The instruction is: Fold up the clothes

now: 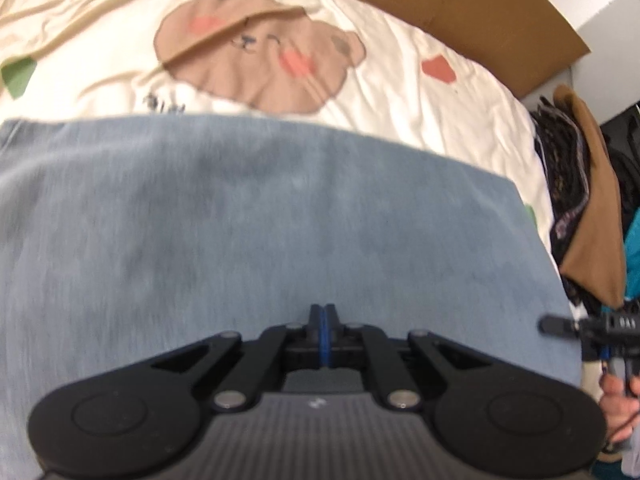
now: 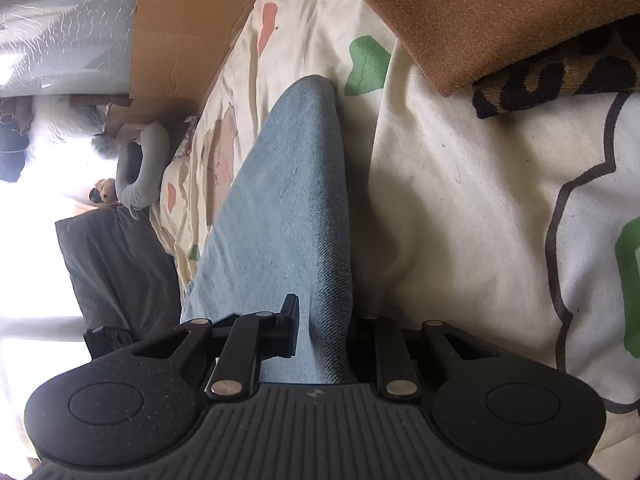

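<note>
A light-blue denim garment [image 1: 248, 216] lies spread across a bed, on a cream quilt [image 1: 420, 92] printed with a brown bear [image 1: 260, 56], and fills the middle and lower left of the left wrist view. The left gripper [image 1: 323, 312] hovers over the denim at lower centre with its fingers pressed together on their blue pads; no cloth shows between them, so it looks empty. At the far right edge of that frame the right gripper [image 1: 560, 324] reaches in, with part of a hand [image 1: 616, 400] behind it. In the right wrist view, the right gripper [image 2: 324, 332] has a thick folded edge of the garment [image 2: 288, 200] running between its fingers at lower centre; the dark left finger [image 2: 290, 328] stands against the denim, while the right finger is hidden behind the cloth, so a firm pinch cannot be confirmed. A tan cloth [image 2: 480, 20] over a leopard-print fabric [image 2: 560, 80] occupies the upper right, and cardboard [image 2: 180, 28] the upper left. The step in hand appears to be 1 fold of the garment, with the right side anchored. The next move likely calls for the left gripper to open, take a free edge, and carry it across evenly without dragging the quilt.
</note>
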Motion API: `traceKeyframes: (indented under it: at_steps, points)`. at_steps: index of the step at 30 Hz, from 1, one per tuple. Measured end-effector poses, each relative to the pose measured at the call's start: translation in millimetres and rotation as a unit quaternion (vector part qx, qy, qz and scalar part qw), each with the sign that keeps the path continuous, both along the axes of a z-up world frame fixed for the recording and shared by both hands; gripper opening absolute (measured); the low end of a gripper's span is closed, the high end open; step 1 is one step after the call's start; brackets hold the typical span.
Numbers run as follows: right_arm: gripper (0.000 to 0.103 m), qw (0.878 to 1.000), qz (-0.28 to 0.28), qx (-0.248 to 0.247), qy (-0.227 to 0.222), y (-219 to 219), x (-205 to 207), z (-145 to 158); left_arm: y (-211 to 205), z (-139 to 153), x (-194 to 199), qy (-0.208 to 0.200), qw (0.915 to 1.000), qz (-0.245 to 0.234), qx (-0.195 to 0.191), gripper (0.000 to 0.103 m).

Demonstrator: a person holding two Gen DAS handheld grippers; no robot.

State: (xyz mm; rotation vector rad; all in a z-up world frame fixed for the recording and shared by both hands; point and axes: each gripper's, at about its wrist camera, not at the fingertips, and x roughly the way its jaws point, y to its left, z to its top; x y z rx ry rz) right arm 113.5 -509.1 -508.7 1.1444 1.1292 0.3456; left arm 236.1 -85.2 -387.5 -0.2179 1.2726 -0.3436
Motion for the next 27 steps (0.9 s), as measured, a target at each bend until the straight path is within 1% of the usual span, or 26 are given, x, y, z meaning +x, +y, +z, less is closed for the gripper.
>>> traceKeyframes:
  at_steps: [5,10,17,22,27]
  points:
    - [0.020,1.000,-0.002,-0.005,0.000,0,1,0,-5,0,22,0.000,0.9999,0.008,0.008,0.003]
    - [0.020,1.000,-0.003,-0.006,-0.001,1,1,2,-15,2,47,-0.013,0.9996,0.014,0.019,0.003]
    - [0.020,1.000,-0.002,-0.012,-0.009,2,0,3,-22,4,74,-0.026,0.9990,0.034,0.015,0.003]
    - [0.020,1.000,-0.016,-0.010,-0.008,0,1,1,-29,-4,85,-0.026,0.9987,0.040,0.016,0.003]
    - [0.020,0.999,-0.030,-0.014,-0.007,0,6,-1,-25,-8,80,-0.029,0.9987,0.040,0.007,0.003]
